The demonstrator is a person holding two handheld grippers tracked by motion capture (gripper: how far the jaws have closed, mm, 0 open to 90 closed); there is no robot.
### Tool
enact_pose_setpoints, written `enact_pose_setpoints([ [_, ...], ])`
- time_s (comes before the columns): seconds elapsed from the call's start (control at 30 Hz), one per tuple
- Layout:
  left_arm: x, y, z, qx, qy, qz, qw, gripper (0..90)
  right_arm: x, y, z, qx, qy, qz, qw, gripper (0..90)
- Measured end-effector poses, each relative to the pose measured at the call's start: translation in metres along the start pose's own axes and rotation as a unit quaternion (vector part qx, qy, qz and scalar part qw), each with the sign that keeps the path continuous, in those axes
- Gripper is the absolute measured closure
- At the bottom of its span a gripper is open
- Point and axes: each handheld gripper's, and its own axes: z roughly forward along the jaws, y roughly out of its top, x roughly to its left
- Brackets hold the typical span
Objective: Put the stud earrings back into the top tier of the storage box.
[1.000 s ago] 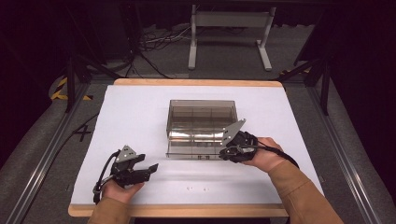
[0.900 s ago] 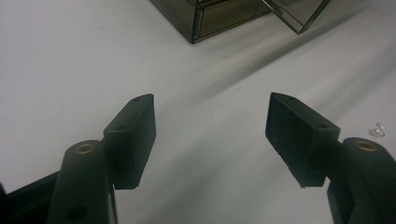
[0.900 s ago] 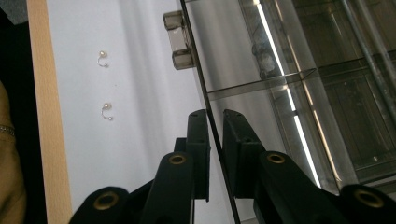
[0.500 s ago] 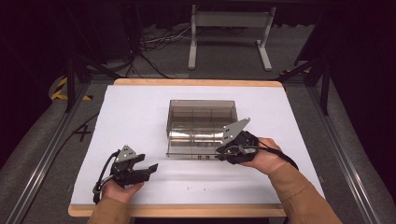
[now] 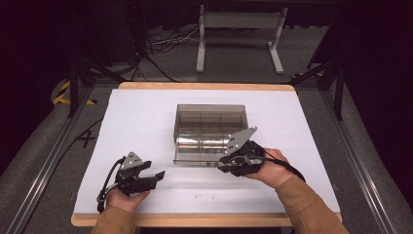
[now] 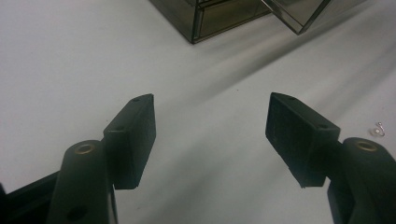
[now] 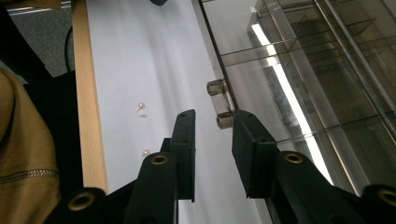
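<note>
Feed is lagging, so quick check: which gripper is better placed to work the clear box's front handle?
Right. The right gripper is at the clear box's handle, jaws part open just short of it. The left gripper sits open over bare table, well away from the box.

**Both hands low at the near edge**

Your left gripper (image 5: 157, 176) rests by the near-left corner of the table, jaws spread wide, wrist flat. Your right gripper (image 5: 223, 165) sits right of centre near the front edge, turned leftward, jaws parted by a narrow gap with nothing between them. Both your forearms enter over the near edge.
</note>
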Motion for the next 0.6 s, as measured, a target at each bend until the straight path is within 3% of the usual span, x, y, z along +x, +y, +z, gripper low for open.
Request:
enact_pose_setpoints([
  [0.6,-0.001,0.000,-0.001,-0.001,0.000,0.002,1.0000,34.0,0.018,0.004,0.025,-0.001,0.018,-0.004,0.9998,71.0],
])
